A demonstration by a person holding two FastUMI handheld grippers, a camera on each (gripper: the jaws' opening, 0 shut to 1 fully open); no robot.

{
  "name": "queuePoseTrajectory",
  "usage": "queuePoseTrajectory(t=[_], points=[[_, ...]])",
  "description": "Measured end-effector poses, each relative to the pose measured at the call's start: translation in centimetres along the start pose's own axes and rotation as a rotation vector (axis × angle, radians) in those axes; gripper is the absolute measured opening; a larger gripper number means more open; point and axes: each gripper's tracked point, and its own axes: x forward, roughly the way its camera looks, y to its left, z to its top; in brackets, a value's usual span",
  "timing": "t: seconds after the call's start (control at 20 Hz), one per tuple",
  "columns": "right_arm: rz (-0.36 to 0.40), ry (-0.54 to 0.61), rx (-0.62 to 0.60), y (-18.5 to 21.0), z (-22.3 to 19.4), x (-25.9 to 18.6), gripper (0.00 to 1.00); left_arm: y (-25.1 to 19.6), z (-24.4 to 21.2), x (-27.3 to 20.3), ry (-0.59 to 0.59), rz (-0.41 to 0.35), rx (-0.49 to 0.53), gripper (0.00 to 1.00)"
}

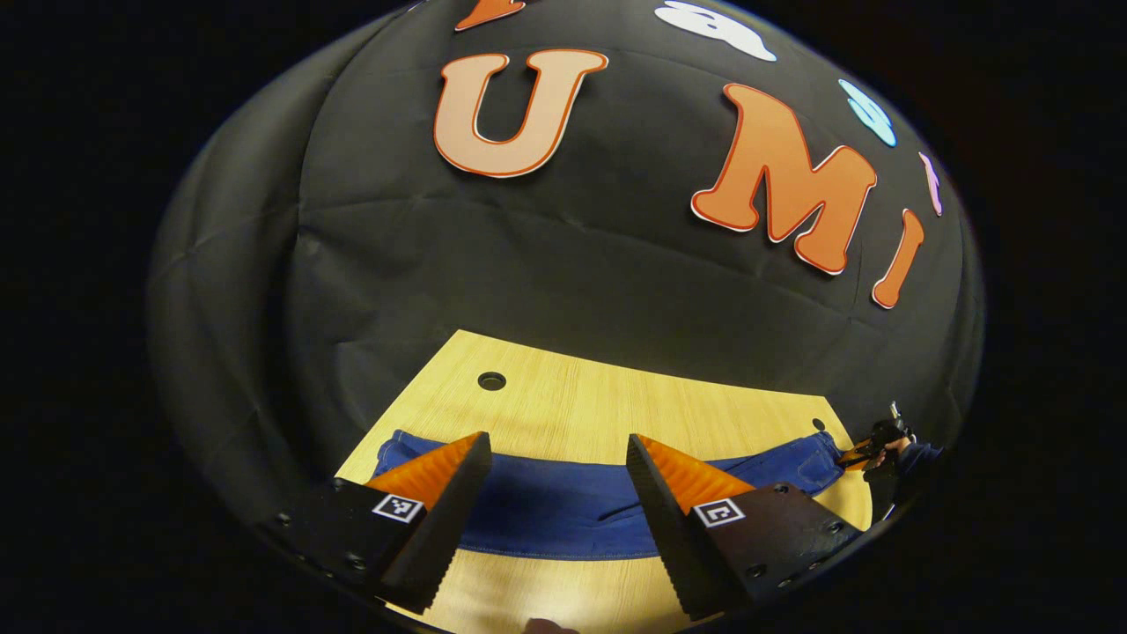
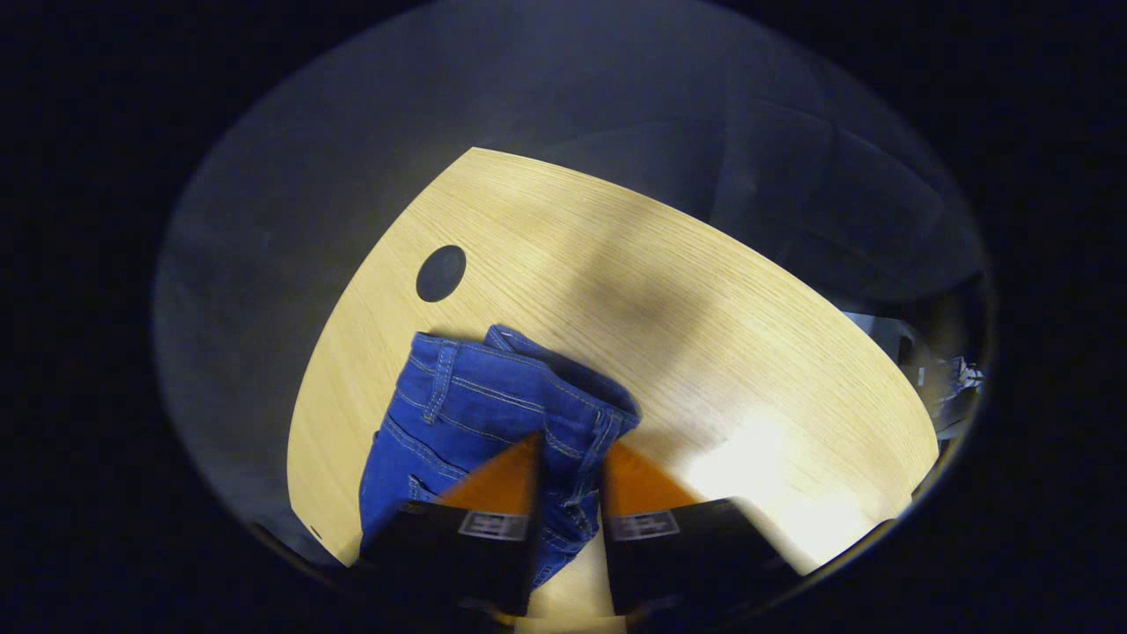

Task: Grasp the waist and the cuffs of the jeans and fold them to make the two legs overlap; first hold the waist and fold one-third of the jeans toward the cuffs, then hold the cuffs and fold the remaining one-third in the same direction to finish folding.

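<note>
Left gripper spread wide above jeans, right gripper pinching the waistband, on a wooden table.

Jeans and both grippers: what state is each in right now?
jeans: lying flat across the table, waist end bunched between the right gripper's fingers.
left gripper: open, above the jeans, holding nothing.
right gripper: shut on the jeans at the waistband.
</note>
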Motion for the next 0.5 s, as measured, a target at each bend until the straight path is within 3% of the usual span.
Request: queuePoseTrajectory(t=[0.1, 0.35, 0.5], points=[[0.035, 0.011, 0.020, -1.2, -0.5, -1.0, 0.17, -0.1, 0.3, 0.0, -0.006, -0.003, -0.017, 0.95], [0.105, -0.063, 0.036, -2.7, -0.1, -4.9, 0.18, -0.1, -0.2, -0.1, 0.000, -0.014, -0.019, 0.95], [0.104, -0.110, 0.013, -4.1, 0.5, -7.6, 0.17, -0.3, -0.5, -0.3, 0.010, -0.034, -0.017, 0.95]])
